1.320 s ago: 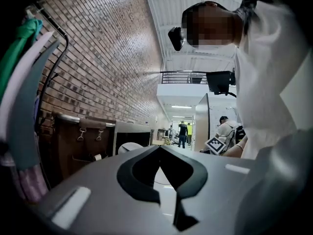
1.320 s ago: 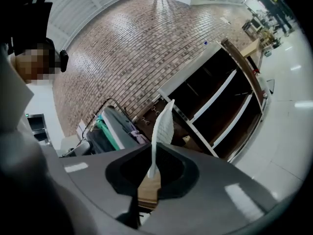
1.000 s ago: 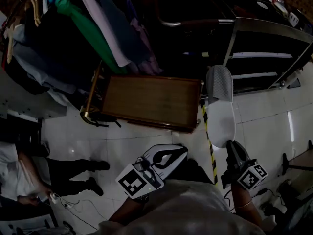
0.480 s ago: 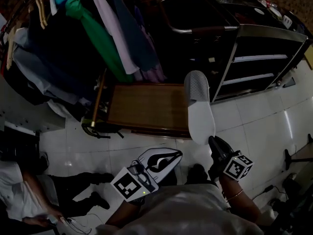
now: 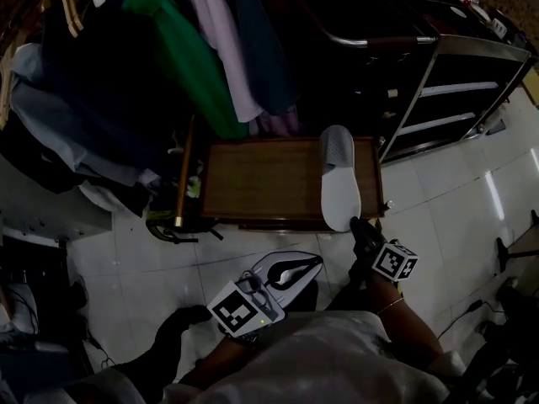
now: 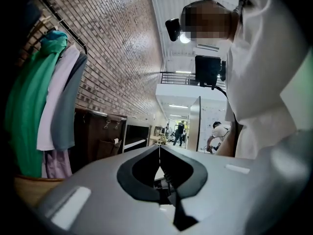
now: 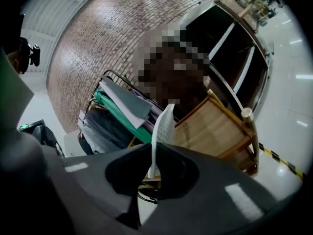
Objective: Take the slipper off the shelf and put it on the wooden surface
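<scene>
The white slipper [image 5: 339,179] is over the right end of the wooden surface [image 5: 253,179]. Its toe points to the back edge. Its heel sticks out past the front edge. I cannot tell if it lies on the wood or hangs just above it.

The right gripper [image 5: 355,224] has the heel end. Its fingers are pressed together on the thin edge of the slipper [image 7: 164,126], as the right gripper view [image 7: 152,155] shows.

The left gripper [image 5: 313,262] is near the person's body, over the white floor [image 5: 135,251]. Its fingers are together with nothing between them [image 6: 159,151].

The dark shelf [image 5: 446,82] stands just to the right of the wooden surface. Clothes [image 5: 181,66] hang behind it, green ones too.
</scene>
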`<state>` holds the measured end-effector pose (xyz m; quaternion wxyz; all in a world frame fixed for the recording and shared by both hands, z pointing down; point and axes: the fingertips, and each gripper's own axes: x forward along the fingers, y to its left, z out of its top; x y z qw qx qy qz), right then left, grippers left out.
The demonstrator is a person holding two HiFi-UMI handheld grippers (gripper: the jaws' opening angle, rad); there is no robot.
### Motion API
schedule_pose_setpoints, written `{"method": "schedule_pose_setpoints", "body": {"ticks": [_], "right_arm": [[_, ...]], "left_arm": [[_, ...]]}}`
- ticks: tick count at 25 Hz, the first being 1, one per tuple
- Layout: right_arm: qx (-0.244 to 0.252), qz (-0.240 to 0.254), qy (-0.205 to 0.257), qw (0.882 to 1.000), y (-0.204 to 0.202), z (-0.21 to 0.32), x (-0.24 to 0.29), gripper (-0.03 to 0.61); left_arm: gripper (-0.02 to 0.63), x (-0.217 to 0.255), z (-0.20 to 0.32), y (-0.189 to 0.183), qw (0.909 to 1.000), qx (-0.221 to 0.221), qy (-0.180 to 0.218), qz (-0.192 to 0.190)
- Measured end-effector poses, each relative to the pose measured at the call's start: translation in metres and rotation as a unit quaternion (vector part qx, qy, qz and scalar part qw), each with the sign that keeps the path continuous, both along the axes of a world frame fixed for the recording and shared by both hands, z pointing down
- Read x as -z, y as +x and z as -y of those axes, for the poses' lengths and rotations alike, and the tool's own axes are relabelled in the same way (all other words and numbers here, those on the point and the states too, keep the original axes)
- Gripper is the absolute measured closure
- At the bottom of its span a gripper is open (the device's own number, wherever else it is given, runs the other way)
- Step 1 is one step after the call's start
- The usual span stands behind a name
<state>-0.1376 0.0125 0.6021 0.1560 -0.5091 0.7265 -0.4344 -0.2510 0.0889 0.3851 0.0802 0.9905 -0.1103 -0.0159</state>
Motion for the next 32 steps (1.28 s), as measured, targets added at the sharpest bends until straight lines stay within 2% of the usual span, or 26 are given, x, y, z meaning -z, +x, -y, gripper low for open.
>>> {"method": "schedule_pose_setpoints", "body": {"ticks": [4, 7, 11, 14, 15, 17, 21, 28, 32], "right_arm": [[-0.003, -0.021, -0.054, 0.998, -0.004, 0.006, -0.044, 0.548], [-0.008, -0.031, -0.066, 0.997, -0.011, 0.01, -0.055, 0.546], [-0.016, -0.07, -0.088, 0.994, -0.01, 0.015, -0.07, 0.548], [0.0, -0.106, -0.083, 0.991, -0.011, 0.018, -0.078, 0.54], [0.007, -0.125, -0.081, 0.989, -0.011, 0.019, -0.079, 0.518], [0.021, -0.174, -0.075, 0.982, -0.009, 0.018, -0.081, 0.453], [0.03, -0.246, -0.065, 0.966, 0.001, 0.012, -0.082, 0.417], [0.031, -0.277, -0.058, 0.958, 0.016, -0.001, -0.073, 0.316], [0.025, -0.306, -0.028, 0.951, 0.029, -0.009, -0.039, 0.311]], "left_arm": [[0.615, -0.008, 0.006, -0.014, 0.9999, -0.007, 0.011, 0.002], [0.615, -0.017, 0.007, -0.018, 0.9997, -0.016, 0.013, 0.012], [0.615, -0.026, 0.013, -0.021, 0.9997, -0.019, 0.006, 0.01], [0.615, -0.032, 0.013, -0.022, 0.9994, -0.025, 0.007, 0.022], [0.615, -0.033, 0.012, -0.021, 0.9992, -0.029, 0.009, 0.026], [0.616, -0.033, 0.01, -0.02, 0.9988, -0.036, 0.008, 0.031], [0.615, -0.035, 0.015, -0.018, 0.9986, -0.042, -0.002, 0.033], [0.615, -0.042, 0.02, -0.012, 0.9979, -0.05, -0.023, 0.033], [0.615, -0.042, 0.028, -0.008, 0.9978, -0.038, -0.035, 0.041]]}}
